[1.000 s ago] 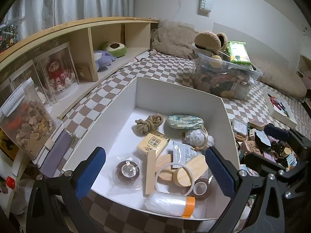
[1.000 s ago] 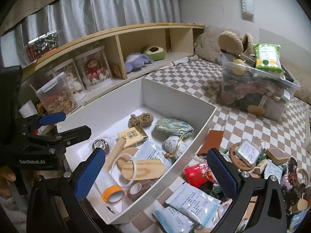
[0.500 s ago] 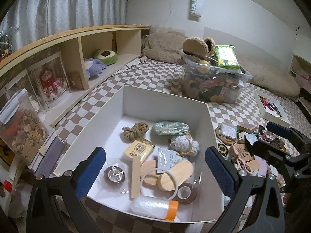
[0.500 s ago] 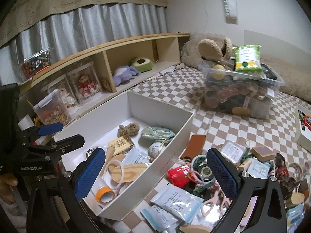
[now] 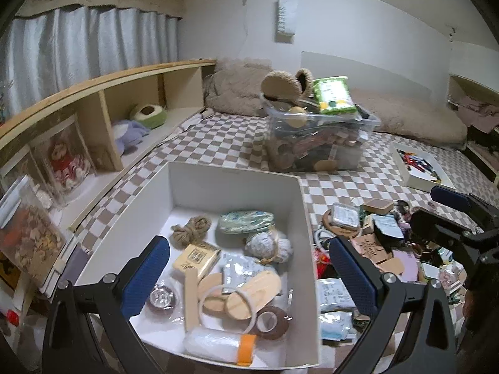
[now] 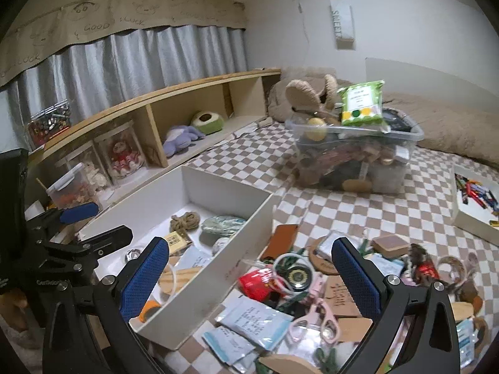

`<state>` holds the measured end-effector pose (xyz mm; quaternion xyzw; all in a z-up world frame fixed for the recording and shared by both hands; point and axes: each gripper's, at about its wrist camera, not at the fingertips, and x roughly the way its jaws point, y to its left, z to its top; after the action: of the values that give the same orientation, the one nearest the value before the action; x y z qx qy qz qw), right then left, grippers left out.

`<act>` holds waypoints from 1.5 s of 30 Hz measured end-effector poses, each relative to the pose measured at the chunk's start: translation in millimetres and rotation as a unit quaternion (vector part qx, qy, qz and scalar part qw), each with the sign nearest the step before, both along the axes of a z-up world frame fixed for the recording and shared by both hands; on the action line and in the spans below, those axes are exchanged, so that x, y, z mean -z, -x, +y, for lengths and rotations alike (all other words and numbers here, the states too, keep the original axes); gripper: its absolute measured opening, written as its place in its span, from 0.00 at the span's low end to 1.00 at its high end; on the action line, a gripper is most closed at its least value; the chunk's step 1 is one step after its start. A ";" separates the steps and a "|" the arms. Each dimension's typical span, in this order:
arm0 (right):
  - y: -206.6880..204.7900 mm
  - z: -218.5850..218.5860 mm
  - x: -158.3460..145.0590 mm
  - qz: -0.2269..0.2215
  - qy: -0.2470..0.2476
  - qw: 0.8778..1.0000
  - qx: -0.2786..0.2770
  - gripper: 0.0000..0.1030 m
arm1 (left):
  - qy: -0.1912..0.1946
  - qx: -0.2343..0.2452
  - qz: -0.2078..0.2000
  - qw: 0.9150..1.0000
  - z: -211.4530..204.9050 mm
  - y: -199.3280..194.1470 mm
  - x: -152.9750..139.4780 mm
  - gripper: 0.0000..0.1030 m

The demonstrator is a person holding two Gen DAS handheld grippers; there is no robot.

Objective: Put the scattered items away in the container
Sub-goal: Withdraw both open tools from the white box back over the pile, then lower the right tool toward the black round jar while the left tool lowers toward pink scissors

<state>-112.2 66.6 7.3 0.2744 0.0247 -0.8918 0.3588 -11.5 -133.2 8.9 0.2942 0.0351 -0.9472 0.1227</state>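
The white box (image 5: 237, 184) sits on the checkered bedspread (image 5: 230, 137), low and left of centre in both wrist views. Inside it lie a knot of jute rope (image 5: 191, 230) at the 11 o'clock end, a green patterned pouch (image 5: 246, 222) beside it, a twine-wrapped bundle (image 5: 268, 246), a small yellow carton (image 5: 196, 257), a white sachet (image 5: 240, 271), flat wooden pieces (image 5: 249, 290) under a white ring (image 5: 229, 307), a roll of brown tape (image 5: 269, 321) and an orange-capped tube (image 5: 218, 344) at the 6 o'clock wall.

The left gripper (image 5: 249, 275) hangs above the near half of the box with its blue pads spread wide; nothing lies between them and they touch nothing. The right gripper (image 6: 251, 275) is likewise spread wide and empty, poised over the box's right wall and the loose pile just outside it.

That pile spreads from 3 to 5 o'clock of the box: a red packet (image 6: 259, 282), a black round tin (image 6: 297, 277) ringed by a white band, pink scissors (image 6: 315, 321), pale blue sachets (image 6: 255, 319), a brown leather card holder (image 6: 280, 240) leaning on the wall, and a wooden block (image 6: 389, 244).

Further out, at 12 o'clock, stands a clear plastic bin (image 5: 318, 143) heaped with items and topped by a green packet (image 5: 333, 95). A wooden shelf (image 5: 103, 99) with plush toys runs along 9 to 11 o'clock, under grey curtains (image 6: 131, 62).
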 end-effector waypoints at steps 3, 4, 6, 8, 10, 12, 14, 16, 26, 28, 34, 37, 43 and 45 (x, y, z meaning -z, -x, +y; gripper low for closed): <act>1.8 12.8 -3.3 0.002 0.004 1.000 0.009 1.00 | 0.001 0.006 -0.001 1.000 10.4 5.2 -1.5 1.00; 2.0 17.4 -4.3 0.003 0.005 1.000 0.014 1.00 | 0.001 0.009 -0.001 1.000 14.0 7.0 -1.9 1.00; 3.1 26.8 -6.2 0.006 0.006 1.000 0.023 1.00 | 0.000 0.016 0.001 1.000 20.4 10.4 -2.4 1.00; 5.1 38.1 -7.3 0.008 0.007 0.999 0.033 1.00 | -0.001 0.024 0.004 1.000 29.0 14.5 -3.0 1.00; 7.5 48.2 -8.0 0.009 0.008 0.999 0.043 1.00 | -0.001 0.030 0.009 1.000 36.8 17.3 -3.6 1.00; 9.7 60.2 -8.2 0.010 0.008 0.999 0.053 1.00 | -0.004 0.038 0.019 0.999 44.7 19.1 -4.4 1.00; 11.6 72.7 -8.2 0.011 0.007 0.998 0.066 1.00 | -0.007 0.046 0.028 0.999 51.7 21.0 -4.8 1.00; 13.5 84.0 -7.9 0.012 0.006 0.997 0.078 1.00 | -0.012 0.059 0.031 0.998 59.8 25.3 -4.9 1.00; 29.1 137.1 -6.2 0.011 0.023 0.991 0.134 1.00 | -0.034 0.115 0.043 0.992 95.8 41.6 2.5 1.00; 31.7 146.2 -5.3 0.011 0.022 0.989 0.143 1.00 | -0.030 0.127 0.049 0.990 102.3 45.5 2.9 1.00; 41.0 167.4 0.6 0.014 0.008 0.986 0.167 1.00 | -0.049 0.145 0.080 0.985 117.0 58.0 2.8 1.00; 48.1 178.6 6.4 0.012 0.001 0.984 0.177 1.00 | -0.032 0.149 0.091 0.984 127.6 64.9 3.5 1.00; 62.3 199.5 18.6 0.017 0.002 0.977 0.211 1.00 | -0.038 0.132 0.089 0.986 134.2 84.1 14.0 1.00; 67.4 207.3 24.6 0.020 0.009 0.974 0.226 1.00 | -0.041 0.127 0.079 0.988 135.6 93.3 20.2 1.00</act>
<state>-179.6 273.9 -17.2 0.2521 -0.0387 -0.9552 0.1499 -104.8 2.4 -11.3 0.2256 0.0458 -0.9730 -0.0141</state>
